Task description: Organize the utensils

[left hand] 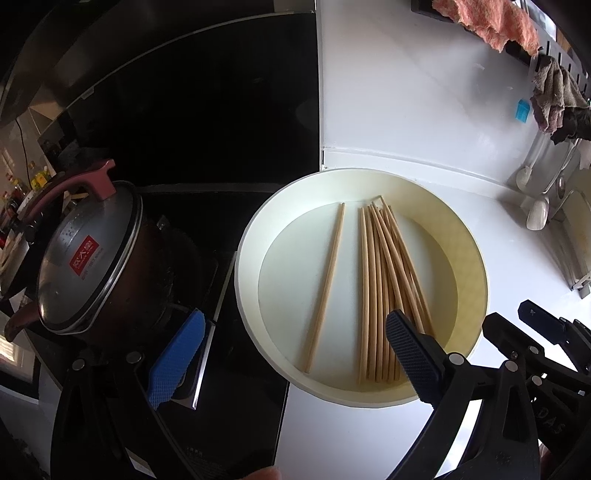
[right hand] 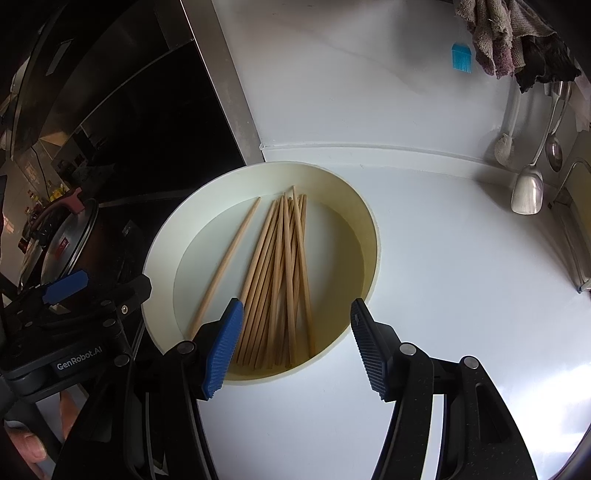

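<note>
A round cream basin sits on the white counter. A bundle of several wooden chopsticks lies in it, and one single chopstick lies apart to their left. My left gripper is open and empty, its right finger over the near ends of the bundle, its left finger over the stove. My right gripper is open and empty, hovering above the near ends of the bundle. The left gripper also shows in the right wrist view, left of the basin.
A lidded pot stands on the black stove left of the basin. Ladles and a spatula hang at the right wall with cloths above. A blue scraper sticks to the white wall.
</note>
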Available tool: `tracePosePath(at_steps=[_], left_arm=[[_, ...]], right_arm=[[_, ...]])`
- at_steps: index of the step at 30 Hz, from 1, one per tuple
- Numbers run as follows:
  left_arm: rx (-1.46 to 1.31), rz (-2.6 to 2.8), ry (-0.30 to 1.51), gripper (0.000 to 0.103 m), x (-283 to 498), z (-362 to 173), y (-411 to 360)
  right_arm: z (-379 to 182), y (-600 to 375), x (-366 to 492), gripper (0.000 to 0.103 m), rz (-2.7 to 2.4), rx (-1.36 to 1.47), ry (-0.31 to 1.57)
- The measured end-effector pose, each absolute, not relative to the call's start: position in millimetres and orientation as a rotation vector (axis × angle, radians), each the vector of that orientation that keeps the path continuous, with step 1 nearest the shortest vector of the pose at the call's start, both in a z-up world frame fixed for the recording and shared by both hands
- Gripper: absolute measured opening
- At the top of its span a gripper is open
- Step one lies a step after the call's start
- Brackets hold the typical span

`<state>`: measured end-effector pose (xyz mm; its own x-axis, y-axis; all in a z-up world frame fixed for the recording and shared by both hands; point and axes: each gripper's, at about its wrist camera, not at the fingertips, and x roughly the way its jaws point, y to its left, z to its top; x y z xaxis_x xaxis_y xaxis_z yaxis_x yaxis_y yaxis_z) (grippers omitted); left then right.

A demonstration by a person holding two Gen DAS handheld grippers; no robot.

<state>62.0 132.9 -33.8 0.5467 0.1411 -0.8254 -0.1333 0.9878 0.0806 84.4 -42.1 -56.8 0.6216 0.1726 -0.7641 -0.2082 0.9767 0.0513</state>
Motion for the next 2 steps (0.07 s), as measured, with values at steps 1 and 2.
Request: tracePosePath(at_steps=[1,2], left_arm=[[0.009,0.164,0.978,0.097,61.2,-34.0,131.6],[0.007,0.163,0.978,0.097,60.2,-34.4,130.3]], right_arm=[[-56.9,-44.7,83.5,0.058,0.218,-0.037,0.87],[-56.8,-48.8,82.3,0.059,0.215,-0.028,0.866]])
